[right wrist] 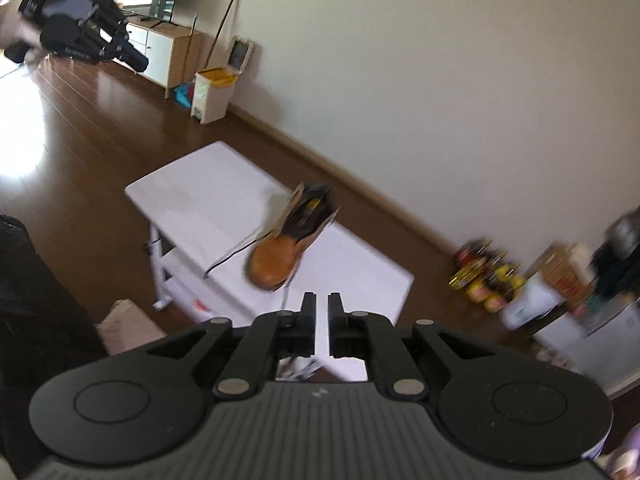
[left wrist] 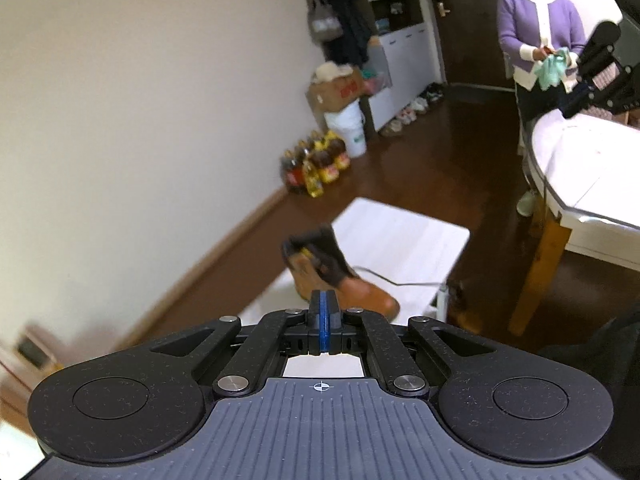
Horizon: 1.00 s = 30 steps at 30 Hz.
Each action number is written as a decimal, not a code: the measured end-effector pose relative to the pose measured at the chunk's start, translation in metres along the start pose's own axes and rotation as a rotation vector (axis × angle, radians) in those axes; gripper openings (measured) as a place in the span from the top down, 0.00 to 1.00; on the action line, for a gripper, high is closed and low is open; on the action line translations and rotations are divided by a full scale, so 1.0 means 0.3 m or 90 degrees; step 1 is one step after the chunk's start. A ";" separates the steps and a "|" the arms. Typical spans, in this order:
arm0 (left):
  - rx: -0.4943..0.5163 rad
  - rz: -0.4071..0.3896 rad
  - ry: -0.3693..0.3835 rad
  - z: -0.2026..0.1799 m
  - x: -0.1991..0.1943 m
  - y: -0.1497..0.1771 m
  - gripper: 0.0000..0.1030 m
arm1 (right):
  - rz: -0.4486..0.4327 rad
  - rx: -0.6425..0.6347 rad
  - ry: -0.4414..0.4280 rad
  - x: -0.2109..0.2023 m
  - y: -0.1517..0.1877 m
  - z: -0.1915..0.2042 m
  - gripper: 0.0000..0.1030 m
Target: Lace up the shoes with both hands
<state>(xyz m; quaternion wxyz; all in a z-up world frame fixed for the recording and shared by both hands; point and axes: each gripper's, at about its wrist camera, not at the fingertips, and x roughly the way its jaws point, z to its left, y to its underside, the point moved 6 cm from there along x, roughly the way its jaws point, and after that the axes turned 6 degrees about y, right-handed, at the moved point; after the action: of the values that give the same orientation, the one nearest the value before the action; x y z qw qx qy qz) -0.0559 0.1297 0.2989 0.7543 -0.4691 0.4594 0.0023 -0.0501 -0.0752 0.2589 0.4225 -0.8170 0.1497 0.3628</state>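
Left wrist view: left gripper [left wrist: 324,300] with fingers pressed together, blue pads meeting, pinching nothing. Tan boot [left wrist: 334,276] lying just beyond the fingertips, on the white desk [left wrist: 400,236], dark collar up and left, toe down to the right, clear of the fingers. Thin dark lace [left wrist: 400,280] trailing off the boot to the right across the desk. Over at the right edge, the other gripper in view above a round white table [left wrist: 580,168]; beside it a person in a purple cardigan [left wrist: 536,28].

Right wrist view: right gripper [right wrist: 322,300] with fingers barely parted, a slim gap between, nothing in it. Same boot [right wrist: 286,248] ahead and slightly left of the fingertips, apart from them, toe pointing toward the camera. One lace [right wrist: 232,254] stretched out left over the desk [right wrist: 208,184], another strand hanging off the toe toward the fingers. Blurred throughout.
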 end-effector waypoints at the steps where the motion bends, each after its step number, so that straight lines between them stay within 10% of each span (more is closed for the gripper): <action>1: -0.010 0.002 0.004 0.016 0.025 0.025 1.00 | 0.009 0.008 -0.010 0.028 0.020 0.002 0.91; 17: -0.040 -0.042 0.039 0.118 0.520 0.188 0.93 | -0.048 0.218 -0.054 0.513 0.210 -0.087 0.72; 30: 0.026 -0.079 0.192 -0.176 1.052 0.467 0.39 | 0.083 0.181 -0.139 1.048 0.703 0.136 0.65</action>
<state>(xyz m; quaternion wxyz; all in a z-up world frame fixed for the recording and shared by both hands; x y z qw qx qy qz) 0.0293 0.0358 -0.0266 0.6849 -0.4761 0.5374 -0.1239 0.0321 -0.1494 -0.1055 0.5229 -0.6935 0.2056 0.4510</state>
